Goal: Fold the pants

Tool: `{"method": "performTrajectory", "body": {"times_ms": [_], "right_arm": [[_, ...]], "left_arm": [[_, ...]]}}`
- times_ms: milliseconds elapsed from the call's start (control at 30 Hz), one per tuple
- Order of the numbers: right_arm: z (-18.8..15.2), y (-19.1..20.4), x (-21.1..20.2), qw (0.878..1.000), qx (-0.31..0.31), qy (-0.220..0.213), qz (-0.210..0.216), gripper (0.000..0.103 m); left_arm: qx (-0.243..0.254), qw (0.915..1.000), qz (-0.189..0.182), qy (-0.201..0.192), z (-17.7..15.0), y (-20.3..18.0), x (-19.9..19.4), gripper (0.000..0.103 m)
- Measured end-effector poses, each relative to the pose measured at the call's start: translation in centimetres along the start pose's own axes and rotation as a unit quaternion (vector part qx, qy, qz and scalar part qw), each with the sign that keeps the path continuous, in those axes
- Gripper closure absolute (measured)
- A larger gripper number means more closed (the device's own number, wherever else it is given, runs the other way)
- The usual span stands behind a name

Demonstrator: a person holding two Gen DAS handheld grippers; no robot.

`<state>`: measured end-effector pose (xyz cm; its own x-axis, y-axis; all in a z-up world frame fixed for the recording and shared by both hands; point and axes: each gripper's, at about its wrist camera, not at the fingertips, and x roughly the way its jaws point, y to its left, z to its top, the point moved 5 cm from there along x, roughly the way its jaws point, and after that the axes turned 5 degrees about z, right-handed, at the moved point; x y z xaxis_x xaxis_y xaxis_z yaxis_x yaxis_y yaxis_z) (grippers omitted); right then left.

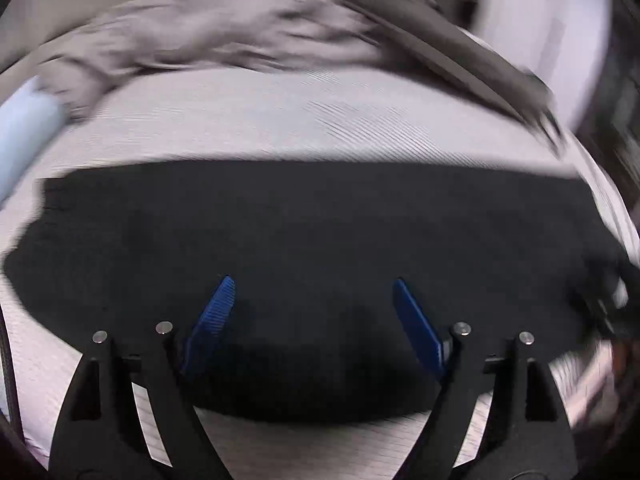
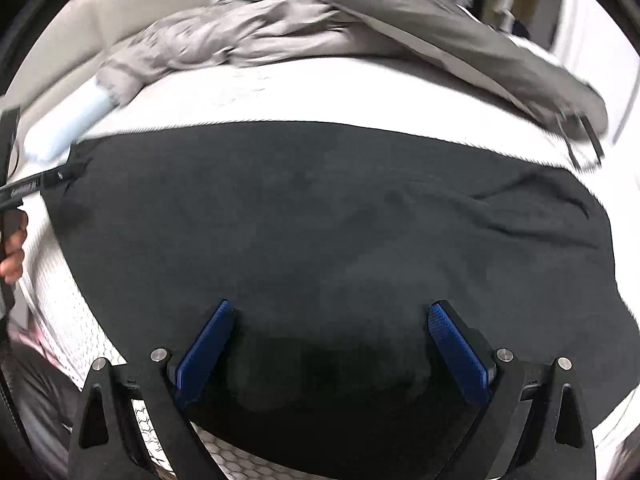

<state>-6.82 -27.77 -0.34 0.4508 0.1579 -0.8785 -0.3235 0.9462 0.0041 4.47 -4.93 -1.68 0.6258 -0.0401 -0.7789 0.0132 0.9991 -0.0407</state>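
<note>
The pants (image 2: 320,232) lie spread flat on the bed (image 1: 260,120), a wide dark slab of cloth across the white patterned cover, right under both my tools. My left gripper (image 1: 312,316) hangs over them with its jaws apart and nothing between the blue pads but bare fabric below. My right gripper (image 2: 332,344) is the same: jaws wide apart, empty, pointing down at the cloth. Neither pad looks to be pressing on anything.

Behind the pants a grey garment (image 2: 248,36) sits crumpled toward the head of the bed, and a pale blue roll (image 2: 68,120) lies off to the left; both are clear of the pants. In the right view I can see my other tool's black frame and my hand (image 2: 14,248) at the left edge, just beside the pants' corner.

I judge the cloth soft, light and limp, a knit or fleece that will sag and drag instead of holding a line. It won't slip much on these ribbed pads, but a pinch in the middle would only raise a tent. Better to take it at the edge, at two corners, one for each tool, catching all the layers together, then lift and carry the edge across to the far side so the fold falls straight
</note>
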Motion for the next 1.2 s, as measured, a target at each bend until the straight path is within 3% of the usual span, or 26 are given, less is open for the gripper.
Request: {"method": "performTrajectory", "body": {"times_ms": [67, 167, 300, 433, 600, 767, 867, 900, 933, 1033, 1100, 1200], "right_arm": [[-0.5, 0.2, 0.5, 1.0, -0.014, 0.01, -0.006, 0.004], [-1.4, -2.1, -0.1, 0.999, -0.021, 0.01, -0.04, 0.004], [-3.1, -7.9, -1.4, 0.995, 0.05, 0.009, -0.083, 0.003], [-2.7, -8.6, -2.5, 0.994, 0.101, -0.011, -0.049, 0.003], [-2.0, -4.2, -4.3, 0.986, 0.15, -0.068, 0.035, 0.003], [-3.6, 1.0, -4.4, 0.956, 0.24, -0.099, 0.139, 0.005], [-5.1, 4.4, -3.7, 0.923, 0.302, -0.09, 0.22, 0.018], [-5.4, 5.4, -3.0, 0.907, 0.325, -0.083, 0.255, 0.018], [-5.4, 6.2, -2.6, 0.899, 0.335, -0.08, 0.269, 0.018], [-4.3, 7.6, -1.5, 0.889, 0.357, -0.09, 0.272, 0.021], [-3.4, 7.1, -0.4, 0.873, 0.391, -0.107, 0.27, 0.023], [-1.8, 5.8, 0.8, 0.859, 0.429, -0.122, 0.25, 0.042]], "left_arm": [[0.053, 0.9982, -0.008, 0.026, -2.2, -4.3, 1.2, 0.022], [0.073, 0.997, 0.018, 0.017, -2.6, -5.8, 2.0, 0.011], [0.037, 0.9982, 0.039, 0.027, -1.7, -2.3, 2.2, 0.011], [-0.007, 0.9995, 0.019, 0.023, -1.1, -0.4, 0.8, 0.012], [-0.051, 0.998, -0.031, 0.023, -1.6, 1.0, -1.8, 0.017], [-0.073, 0.9933, -0.086, 0.026, -3.3, 0.3, -3.9, 0.033], [-0.099, 0.9876, -0.115, 0.037, -4.6, 1.0, -5.2, 0.042], [-0.108, 0.9848, -0.13, 0.043, -4.8, 1.1, -5.2, 0.044], [-0.118, 0.9817, -0.141, 0.052, -5.0, 1.2, -5.1, 0.047], [-0.142, 0.9737, -0.164, 0.071, -5.2, 1.8, -4.6, 0.047], [-0.147, 0.972, -0.166, 0.079, -5.1, 1.8, -4.1, 0.047], [-0.161, 0.9661, -0.176, 0.099, -4.8, 1.5, -3.0, 0.047]]}}
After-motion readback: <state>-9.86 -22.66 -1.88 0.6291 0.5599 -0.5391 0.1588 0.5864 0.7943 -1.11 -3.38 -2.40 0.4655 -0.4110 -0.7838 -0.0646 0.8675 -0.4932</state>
